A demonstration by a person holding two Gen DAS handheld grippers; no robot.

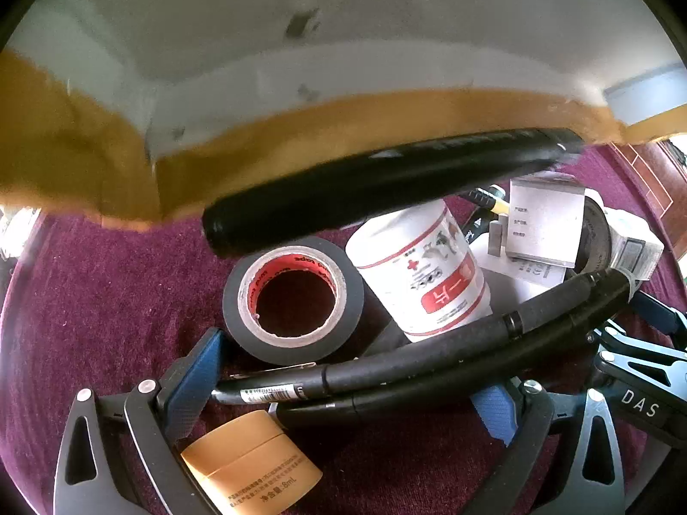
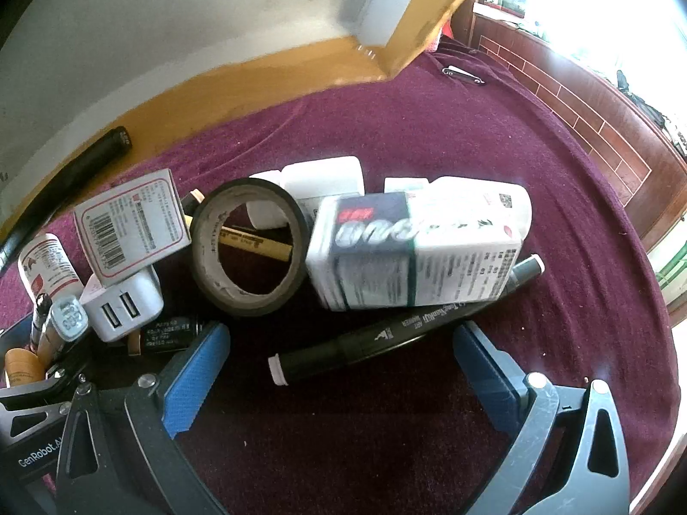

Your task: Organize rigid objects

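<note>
Marker (image 2: 399,334) between open right tool (image 2: 343,373) fingers.

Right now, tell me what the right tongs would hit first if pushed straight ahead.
Most likely the black marker, lying crosswise just ahead of the open right tongs; the white box sits behind it. Depth is uncertain.

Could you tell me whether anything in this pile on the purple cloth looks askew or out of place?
Nothing looks spilled or damaged, but the pile is jumbled. The big white carton lies tilted on the black marker, the tape roll stands on edge against it with a yellow pencil showing through its hole, and the small barcode box leans on the USB charger.
</note>
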